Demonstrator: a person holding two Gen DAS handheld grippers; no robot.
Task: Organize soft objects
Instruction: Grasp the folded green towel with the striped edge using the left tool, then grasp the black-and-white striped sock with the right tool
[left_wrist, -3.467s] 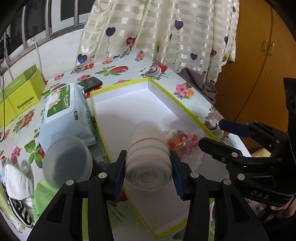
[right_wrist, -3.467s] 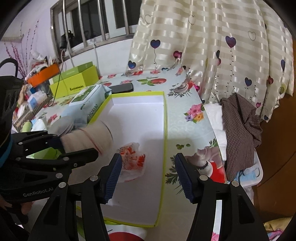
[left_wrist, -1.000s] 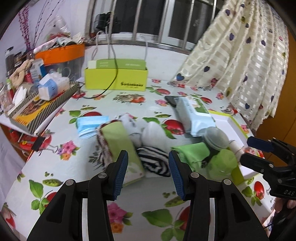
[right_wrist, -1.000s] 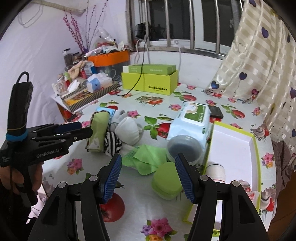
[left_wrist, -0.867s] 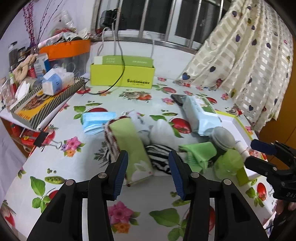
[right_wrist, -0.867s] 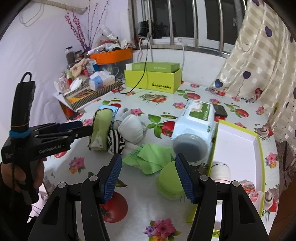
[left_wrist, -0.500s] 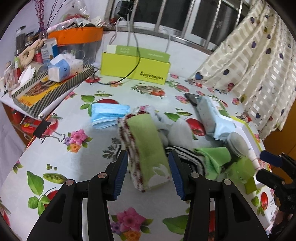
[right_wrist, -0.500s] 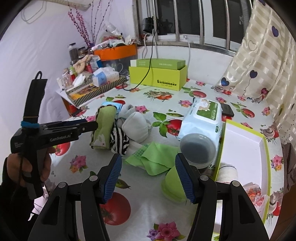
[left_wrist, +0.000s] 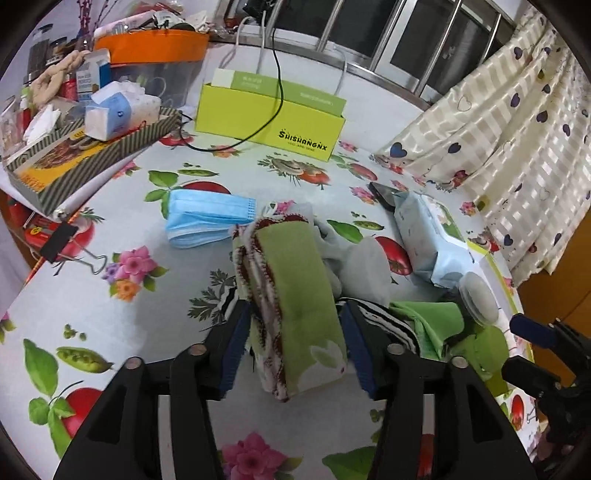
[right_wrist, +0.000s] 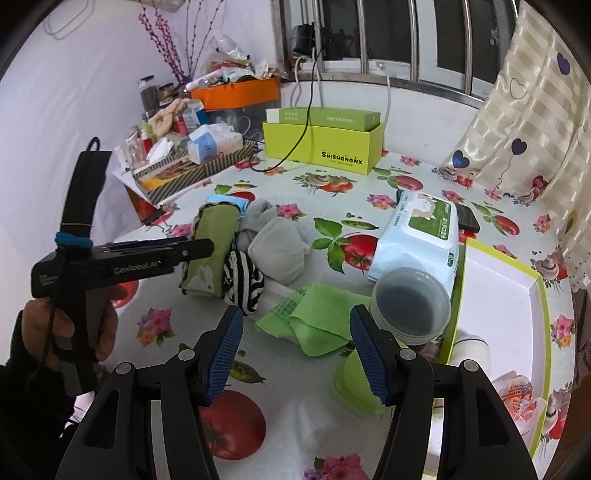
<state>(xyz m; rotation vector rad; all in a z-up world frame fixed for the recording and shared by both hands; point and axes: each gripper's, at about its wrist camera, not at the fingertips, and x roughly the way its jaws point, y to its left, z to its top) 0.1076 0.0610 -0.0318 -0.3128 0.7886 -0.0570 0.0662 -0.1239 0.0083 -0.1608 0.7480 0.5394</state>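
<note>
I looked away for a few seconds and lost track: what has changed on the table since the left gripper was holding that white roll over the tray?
The left gripper released the white roll into the white tray, swung to the pile and now straddles the green folded towel, jaws opening, not gripping. The right gripper stayed open and empty, now facing the green cloth. Wipes pack unmoved.

Black two-finger grippers with blue ribbed pads

At lower left of the right wrist view, the left gripper (right_wrist: 195, 248) reads "GenRobot.AI" in white, a blue band around its handle, held by a dark-sleeved hand (right_wrist: 66, 328); silver screws stud the right gripper (right_wrist: 295, 347).
</note>
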